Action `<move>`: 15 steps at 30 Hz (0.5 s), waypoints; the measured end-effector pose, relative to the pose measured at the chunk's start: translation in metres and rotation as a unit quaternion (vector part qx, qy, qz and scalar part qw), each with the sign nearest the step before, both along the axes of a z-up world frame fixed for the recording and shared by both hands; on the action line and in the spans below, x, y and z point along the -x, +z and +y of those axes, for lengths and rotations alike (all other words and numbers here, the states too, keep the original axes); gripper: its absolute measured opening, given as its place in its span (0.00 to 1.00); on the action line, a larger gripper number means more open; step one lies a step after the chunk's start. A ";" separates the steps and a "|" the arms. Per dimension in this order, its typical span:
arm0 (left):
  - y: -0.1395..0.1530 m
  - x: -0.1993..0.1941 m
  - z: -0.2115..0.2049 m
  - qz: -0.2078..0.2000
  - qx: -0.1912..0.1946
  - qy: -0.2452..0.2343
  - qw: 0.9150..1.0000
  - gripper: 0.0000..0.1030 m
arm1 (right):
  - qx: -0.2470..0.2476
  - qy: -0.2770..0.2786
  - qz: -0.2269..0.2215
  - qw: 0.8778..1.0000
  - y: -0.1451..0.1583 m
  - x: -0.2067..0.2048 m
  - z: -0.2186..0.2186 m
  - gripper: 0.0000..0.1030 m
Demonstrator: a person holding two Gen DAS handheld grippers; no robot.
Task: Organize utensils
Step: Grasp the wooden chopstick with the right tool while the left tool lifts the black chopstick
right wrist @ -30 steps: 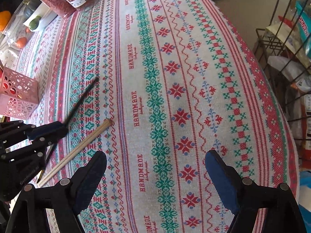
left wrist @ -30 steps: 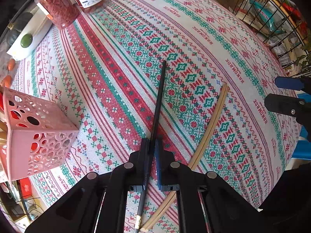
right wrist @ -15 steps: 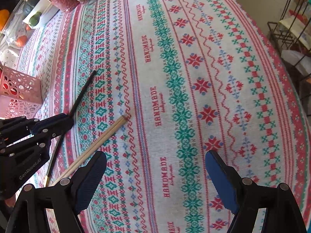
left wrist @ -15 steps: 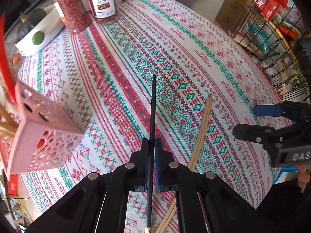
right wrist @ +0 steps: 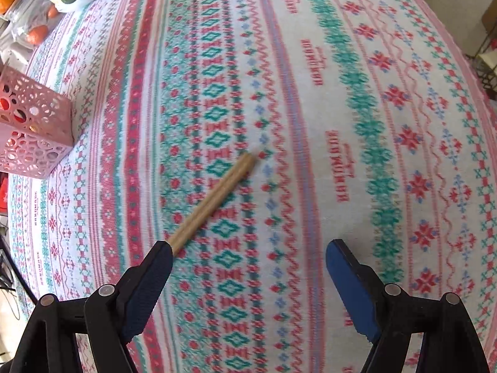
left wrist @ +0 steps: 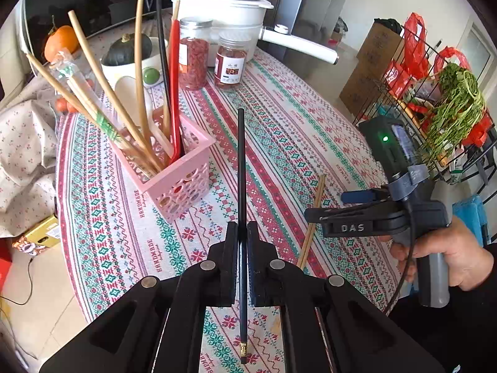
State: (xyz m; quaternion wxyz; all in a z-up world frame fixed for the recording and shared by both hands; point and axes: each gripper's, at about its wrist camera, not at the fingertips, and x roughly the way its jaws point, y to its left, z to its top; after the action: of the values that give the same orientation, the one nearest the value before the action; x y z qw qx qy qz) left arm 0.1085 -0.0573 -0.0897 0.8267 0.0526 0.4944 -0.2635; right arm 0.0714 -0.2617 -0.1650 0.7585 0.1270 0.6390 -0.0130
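Black and slim, the chopstick (left wrist: pixel 241 168) I've got pinched in my left gripper (left wrist: pixel 243 259) runs straight out ahead of the shut jaws, its tip pointing to the far side of the table and its gold-banded butt sticking out behind them towards me. It hangs clear of the tablecloth (left wrist: pixel 279 118). What the next move depends on is the pink holder (left wrist: pixel 178 177), which stands to the left of the chopstick's line and a little farther off, already bristling with wooden, red and black sticks. I reckon I must swing left and tip the stick from lying forward to standing on end before it can drop in among the others.

My right gripper (right wrist: pixel 248 275) hangs above the cloth with its jaws spread wide and nothing between them. The wooden chopstick pair (right wrist: pixel 214 199) lies flat on the cloth, its long axis slanting from near-left to far-right, and its near end disappears just behind the left fingertip (right wrist: pixel 160 256). So the pair sits off to the left of the gap, not inside it. This hand is plainly the nearer one to it; I'd judge it needs to shift left and square the jaws across the slant.
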 end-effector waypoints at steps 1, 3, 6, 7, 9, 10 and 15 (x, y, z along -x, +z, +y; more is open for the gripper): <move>0.002 0.001 0.005 0.001 0.005 0.001 1.000 0.05 | 0.009 0.003 -0.004 1.000 -0.001 -0.001 0.008 0.83; 0.004 0.005 0.013 0.003 0.013 0.004 1.000 0.05 | 0.031 0.010 -0.016 0.999 -0.001 -0.003 0.023 0.80; 0.006 0.007 0.019 0.003 0.022 0.007 1.000 0.05 | 0.068 0.018 -0.030 0.997 -0.003 -0.007 0.044 0.74; 0.007 0.009 0.023 0.003 0.025 0.009 1.000 0.05 | 0.076 0.019 -0.035 0.996 -0.003 -0.009 0.050 0.70; 0.008 0.011 0.029 0.001 0.027 0.012 1.000 0.05 | 0.092 0.020 -0.043 0.995 -0.004 -0.016 0.064 0.63; 0.008 0.011 0.031 0.000 0.028 0.015 1.000 0.05 | 0.100 0.021 -0.048 0.994 -0.005 -0.019 0.070 0.55; 0.011 0.012 0.049 -0.011 0.030 0.039 0.999 0.05 | 0.097 0.018 -0.071 0.993 -0.005 -0.035 0.078 0.16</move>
State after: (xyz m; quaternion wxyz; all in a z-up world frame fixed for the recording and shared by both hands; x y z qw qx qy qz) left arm 0.0964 -0.0087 -0.0787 0.8429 0.0108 0.4788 -0.2452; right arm 0.1060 -0.1833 -0.1698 0.8111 0.0416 0.5810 -0.0524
